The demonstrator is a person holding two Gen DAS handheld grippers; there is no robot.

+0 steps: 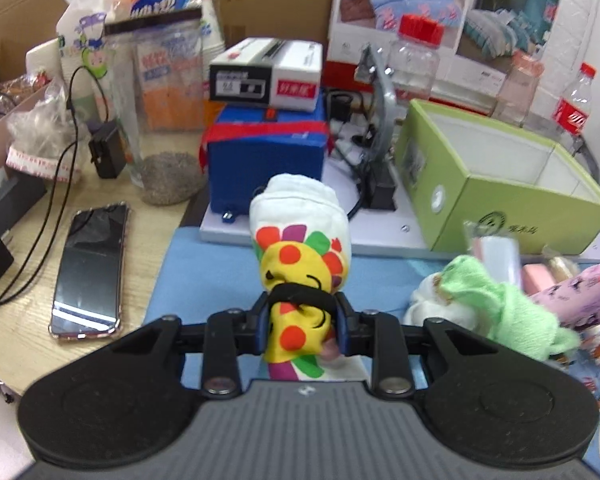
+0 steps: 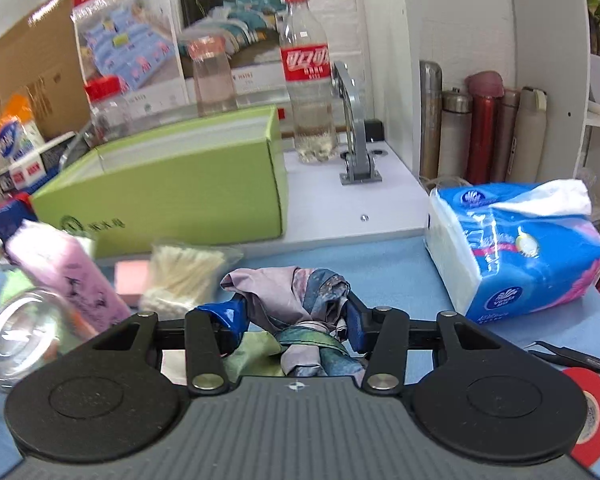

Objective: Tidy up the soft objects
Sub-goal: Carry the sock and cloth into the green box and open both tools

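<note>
My left gripper (image 1: 302, 322) is shut on a rolled white cloth with a yellow, red and green print (image 1: 300, 240), bound by a black band and held above the blue mat (image 1: 188, 264). My right gripper (image 2: 296, 320) is shut on a bunched purple and blue patterned cloth (image 2: 300, 300) above the mat. An open green box (image 1: 496, 176) stands at the right in the left wrist view and at the left in the right wrist view (image 2: 172, 196). A green towel (image 1: 496, 300) and a pink patterned roll (image 1: 584, 296) lie near it.
A phone (image 1: 90, 272), a clear jar (image 1: 160, 120) and a blue box (image 1: 266, 156) stand to the left. A tissue pack (image 2: 516, 248), a cola bottle (image 2: 308, 76), a cotton swab bag (image 2: 184, 272), a glass jar (image 2: 24, 336), tweezers (image 2: 576, 356) and red tape (image 2: 592, 412) surround the right gripper.
</note>
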